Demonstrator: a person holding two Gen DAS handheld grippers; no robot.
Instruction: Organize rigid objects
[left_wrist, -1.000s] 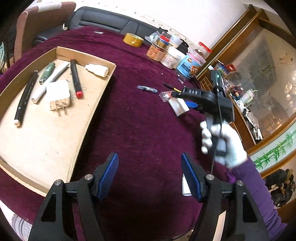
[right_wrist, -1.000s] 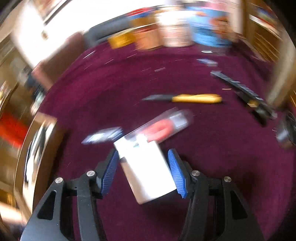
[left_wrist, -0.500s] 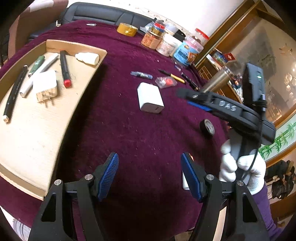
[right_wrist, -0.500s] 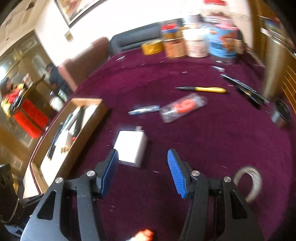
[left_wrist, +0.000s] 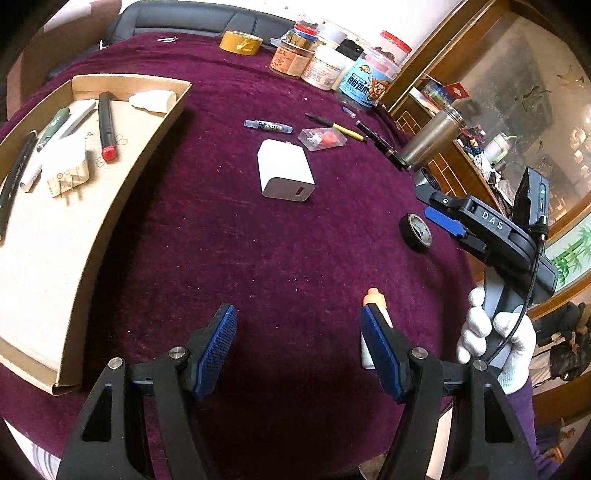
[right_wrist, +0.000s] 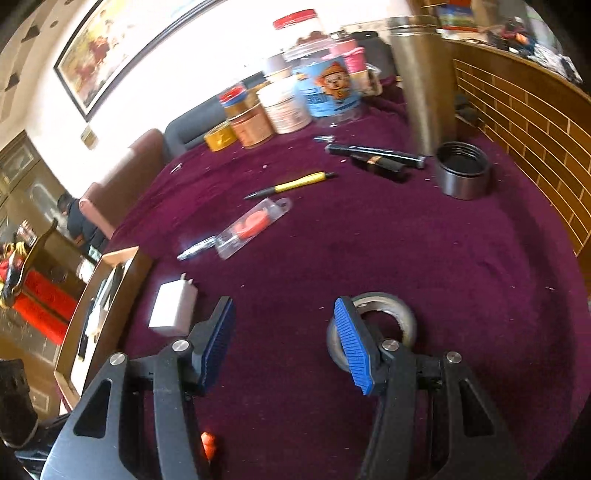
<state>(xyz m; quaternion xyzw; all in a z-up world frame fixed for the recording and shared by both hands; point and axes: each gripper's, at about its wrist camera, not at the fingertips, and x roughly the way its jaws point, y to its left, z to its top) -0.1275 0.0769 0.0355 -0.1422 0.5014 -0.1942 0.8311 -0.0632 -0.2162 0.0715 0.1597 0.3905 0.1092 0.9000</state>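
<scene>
A white charger block (left_wrist: 285, 170) lies on the purple cloth, also in the right wrist view (right_wrist: 173, 309). A cardboard tray (left_wrist: 155, 140) at left holds another charger (left_wrist: 66, 168), a red-tipped marker (left_wrist: 105, 127) and pens. My left gripper (left_wrist: 299, 347) is open and empty above the cloth; a white tube with an orange cap (left_wrist: 373, 314) lies by its right finger. My right gripper (right_wrist: 284, 339) is open and empty, with a black tape roll (right_wrist: 384, 325) just behind its right finger. In the left wrist view the right gripper (left_wrist: 447, 218) hovers by that roll (left_wrist: 416, 233).
A yellow pen (right_wrist: 291, 183), a clear packet with a red part (right_wrist: 255, 225), a small blue tube (left_wrist: 269, 126) and black pens (right_wrist: 376, 157) lie mid-cloth. Jars (left_wrist: 325, 66), yellow tape (left_wrist: 240, 42), a steel flask (right_wrist: 421, 92) and its cap (right_wrist: 463, 170) stand at the back. A wooden cabinet (right_wrist: 524, 122) is right.
My right gripper let go of the white charger, pulled back and swung right toward the black tape roll. The charger now lies on the cloth. My left gripper stayed open.
</scene>
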